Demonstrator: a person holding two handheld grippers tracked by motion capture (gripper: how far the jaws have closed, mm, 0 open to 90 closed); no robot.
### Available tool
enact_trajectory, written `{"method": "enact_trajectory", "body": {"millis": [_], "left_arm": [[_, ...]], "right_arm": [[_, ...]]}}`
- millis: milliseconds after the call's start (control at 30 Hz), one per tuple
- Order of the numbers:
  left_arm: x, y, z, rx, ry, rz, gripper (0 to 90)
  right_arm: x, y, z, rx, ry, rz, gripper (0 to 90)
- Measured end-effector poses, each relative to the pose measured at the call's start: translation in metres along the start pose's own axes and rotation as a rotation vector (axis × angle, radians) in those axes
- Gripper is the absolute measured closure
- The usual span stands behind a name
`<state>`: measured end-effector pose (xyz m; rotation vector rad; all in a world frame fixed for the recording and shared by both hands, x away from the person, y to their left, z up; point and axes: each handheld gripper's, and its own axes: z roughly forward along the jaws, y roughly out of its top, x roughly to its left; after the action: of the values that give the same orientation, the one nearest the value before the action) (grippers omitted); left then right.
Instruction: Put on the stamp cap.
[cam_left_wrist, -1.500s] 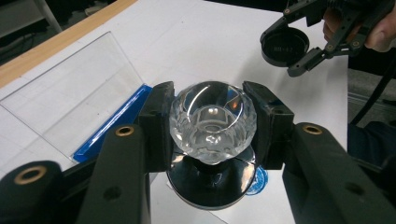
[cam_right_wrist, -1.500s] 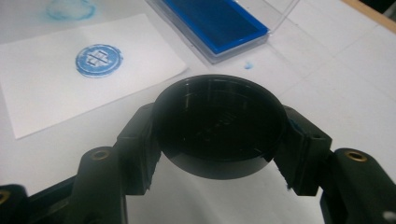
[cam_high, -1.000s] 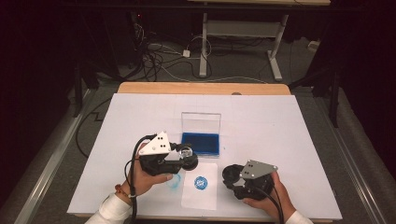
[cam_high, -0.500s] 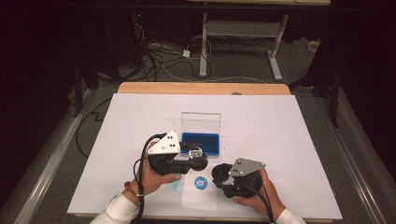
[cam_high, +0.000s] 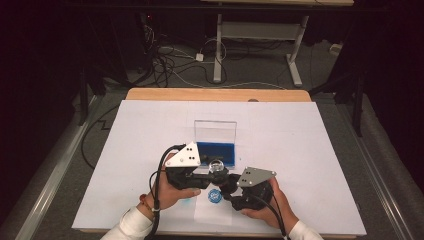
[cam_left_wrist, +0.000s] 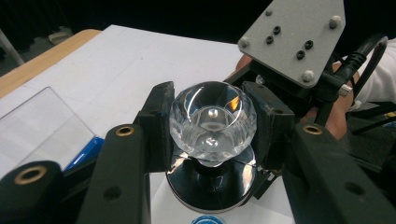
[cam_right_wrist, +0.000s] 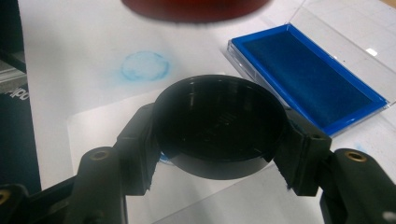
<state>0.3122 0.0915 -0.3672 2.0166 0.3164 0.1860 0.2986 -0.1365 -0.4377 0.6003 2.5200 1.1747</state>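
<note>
At the frame's bottom centre my right tool (cam_right_wrist: 217, 154) clamps the stamp's black cap (cam_right_wrist: 218, 123) and my left tool (cam_left_wrist: 210, 133) pinches its crystal knob (cam_left_wrist: 212, 121); misaligned, inked rubber could smear the counter (cam_high: 300, 125) before the blue ink pad (cam_high: 216, 151).

knob (cam_left_wrist: 212, 119): clear faceted glass | cap (cam_right_wrist: 218, 123): glossy black plastic

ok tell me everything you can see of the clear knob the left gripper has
The clear knob looks like faceted glass or acrylic, rounded, with a hollowed top catching reflections. It stands upright on a narrow neck above a glossy black disc. The left gripper clamps its sides, one pad on each. It hangs just in front of the blue ink pad.
</note>
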Motion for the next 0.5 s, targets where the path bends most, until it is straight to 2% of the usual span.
{"method": "enact_trajectory", "body": {"millis": [167, 500], "left_arm": [[-0.003, 0.001, 0.008, 0.011, -0.016, 0.009, 54.7], [-0.001, -0.003, 0.015, 0.018, -0.034, -0.007, 54.7]], "right_arm": [[0.0, 0.003, 0.001, -0.007, 0.009, 0.003, 38.7], [0.0, 0.006, -0.001, -0.031, 0.028, 0.023, 38.7]]}}
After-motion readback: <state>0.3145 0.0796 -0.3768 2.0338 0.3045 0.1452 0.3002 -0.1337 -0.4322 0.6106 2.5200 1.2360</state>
